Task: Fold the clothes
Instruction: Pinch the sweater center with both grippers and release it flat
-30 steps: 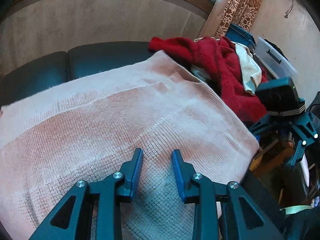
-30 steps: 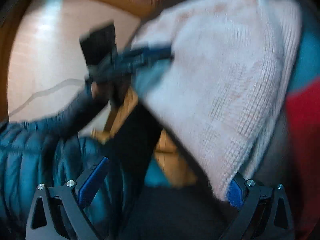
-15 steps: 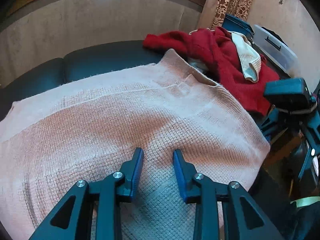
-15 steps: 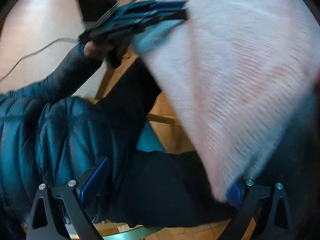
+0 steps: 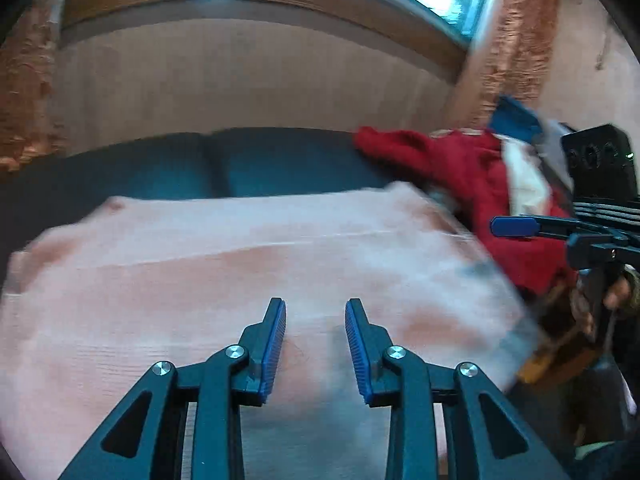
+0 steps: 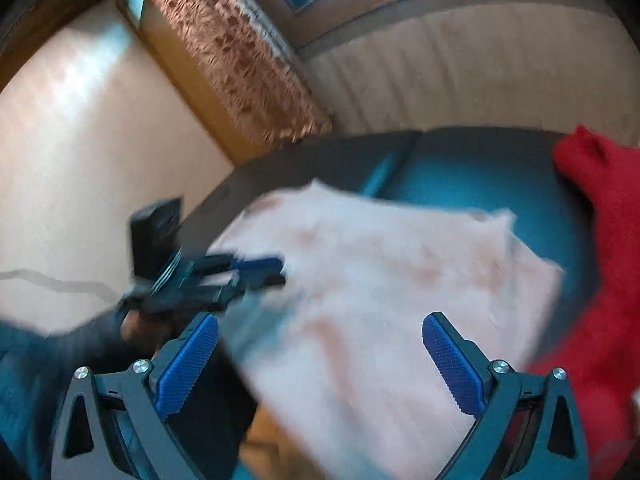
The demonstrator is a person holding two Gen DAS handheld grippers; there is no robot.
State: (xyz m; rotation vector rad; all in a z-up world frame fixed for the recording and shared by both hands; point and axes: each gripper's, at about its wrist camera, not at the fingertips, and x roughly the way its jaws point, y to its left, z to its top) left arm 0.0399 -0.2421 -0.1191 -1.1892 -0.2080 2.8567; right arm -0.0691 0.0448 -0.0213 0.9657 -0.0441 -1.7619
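Note:
A pale pink knit sweater (image 5: 248, 280) lies spread flat over the dark sofa seat (image 5: 280, 164). My left gripper (image 5: 315, 308) hovers over its near part, jaws a little apart with nothing between the blue pads. The right wrist view shows the same sweater (image 6: 400, 280) under my right gripper (image 6: 320, 320), whose jaws stand wide with nothing in them. From there my left gripper (image 6: 272, 270) shows blurred at the sweater's left edge. My right gripper (image 5: 516, 227) appears at the sweater's right side in the left wrist view.
A heap of red knitwear (image 5: 472, 168) with a white garment (image 5: 524, 184) lies on the sofa's right end, also seen as red cloth (image 6: 600, 220). The beige sofa back (image 5: 248, 80), a patterned curtain (image 6: 240, 60) and a window stand behind. A person's blue sleeve (image 6: 24, 360) is lower left.
Both grippers have lifted and tilted upward, bringing the sofa back and window into view. The right gripper has left the sweater's hanging edge and now looks across the sweater.

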